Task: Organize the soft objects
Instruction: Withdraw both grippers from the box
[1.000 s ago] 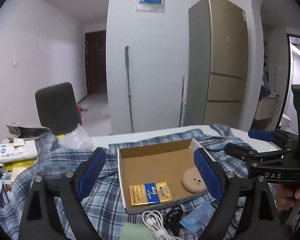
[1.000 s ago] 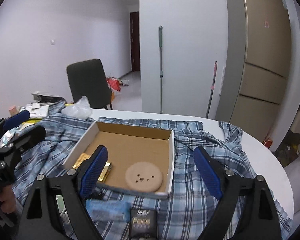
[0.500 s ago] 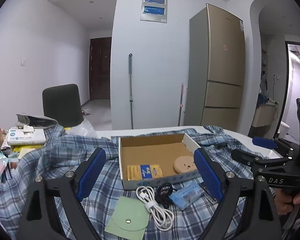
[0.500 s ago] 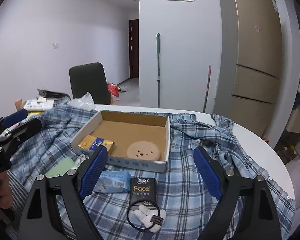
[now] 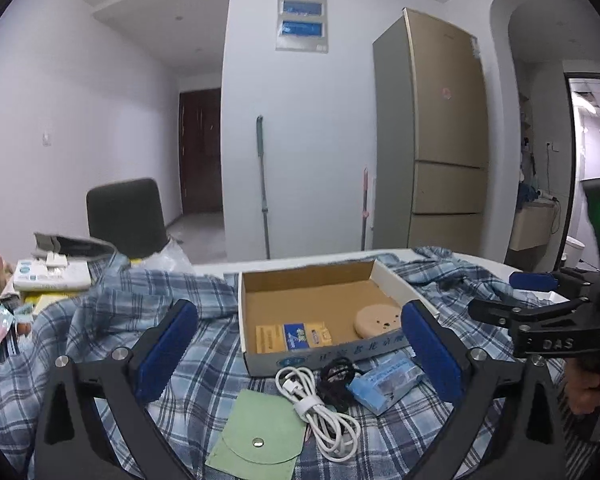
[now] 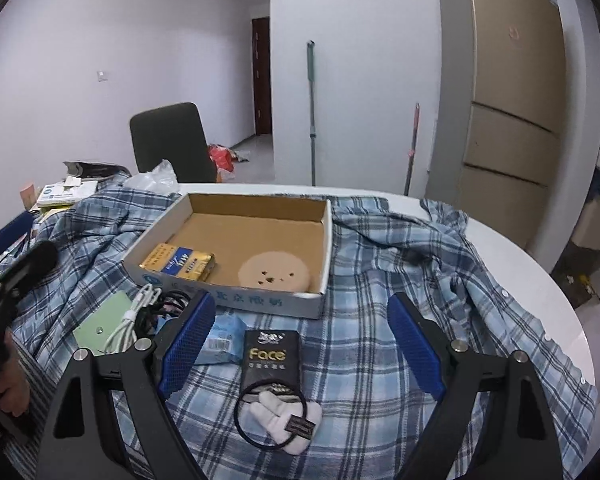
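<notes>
An open cardboard box [image 5: 320, 280] [image 6: 256, 200] lies on a blue plaid shirt [image 5: 100, 320] [image 6: 400, 272]. Inside are a yellow-blue tissue pack [image 5: 294, 335] [image 6: 178, 266] and a round tan puff [image 5: 378, 320] [image 6: 274, 271]. In front of the box lie a green pouch [image 5: 260, 436] [image 6: 100, 326], a white cable [image 5: 320, 412] [image 6: 134, 322], a black cord [image 5: 338, 376], a blue tissue pack [image 5: 386, 382] [image 6: 222, 338], a black "Face" packet [image 6: 271, 356] and a hair tie with a white pad [image 6: 278, 416]. My left gripper [image 5: 296, 360] and right gripper [image 6: 298, 344] are both open and empty, above these items.
The shirt covers a white round table [image 6: 512, 256]. Papers and boxes [image 5: 52, 276] [image 6: 66, 194] pile at the left. A dark chair [image 5: 126, 216] [image 6: 168, 140], a mop [image 6: 311, 112] and a fridge [image 5: 440, 140] [image 6: 512, 100] stand behind.
Both grippers have pulled back and up from the box, bringing the loose items in front of it into view. Both stay open.
</notes>
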The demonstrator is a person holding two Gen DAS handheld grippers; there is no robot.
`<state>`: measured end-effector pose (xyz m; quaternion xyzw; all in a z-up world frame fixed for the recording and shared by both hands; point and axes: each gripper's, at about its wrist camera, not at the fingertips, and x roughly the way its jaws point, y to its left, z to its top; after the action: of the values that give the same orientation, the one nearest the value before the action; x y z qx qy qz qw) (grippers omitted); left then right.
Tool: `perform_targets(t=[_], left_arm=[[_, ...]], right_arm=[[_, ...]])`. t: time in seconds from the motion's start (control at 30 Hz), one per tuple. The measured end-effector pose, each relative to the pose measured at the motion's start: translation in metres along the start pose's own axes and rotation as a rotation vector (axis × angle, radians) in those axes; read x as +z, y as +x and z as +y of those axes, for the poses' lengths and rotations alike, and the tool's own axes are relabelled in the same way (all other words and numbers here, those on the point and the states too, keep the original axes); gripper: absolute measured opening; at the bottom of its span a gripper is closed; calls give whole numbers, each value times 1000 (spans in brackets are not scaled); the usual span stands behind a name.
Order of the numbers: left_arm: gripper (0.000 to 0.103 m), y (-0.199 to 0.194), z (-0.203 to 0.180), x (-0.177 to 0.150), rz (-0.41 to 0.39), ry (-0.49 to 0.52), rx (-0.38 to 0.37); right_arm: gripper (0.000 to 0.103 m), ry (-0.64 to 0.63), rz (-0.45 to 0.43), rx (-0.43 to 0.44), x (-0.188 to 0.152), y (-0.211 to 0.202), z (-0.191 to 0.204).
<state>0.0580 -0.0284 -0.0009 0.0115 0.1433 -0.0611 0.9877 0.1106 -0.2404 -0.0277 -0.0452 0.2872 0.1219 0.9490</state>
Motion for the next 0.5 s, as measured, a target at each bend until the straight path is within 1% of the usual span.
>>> perform_targets(t=[0.13, 0.27, 0.33, 0.4, 0.5], left_arm=[[103, -2, -4, 0, -5, 22, -4], [103, 2, 2, 1, 15, -6, -12], [103, 2, 6, 0, 16, -19, -16], [103, 2, 6, 0, 17, -22, -16], [103, 3, 7, -1, 23, -18, -12]], right_arm=[[87, 29, 39, -8, 0, 2, -9], [87, 30, 75, -2, -2, -2, -11], [86, 15, 107, -6, -6, -2, -9], [82, 0, 141, 8, -10, 0, -6], [77, -36, 172, -5, -20, 3, 0]])
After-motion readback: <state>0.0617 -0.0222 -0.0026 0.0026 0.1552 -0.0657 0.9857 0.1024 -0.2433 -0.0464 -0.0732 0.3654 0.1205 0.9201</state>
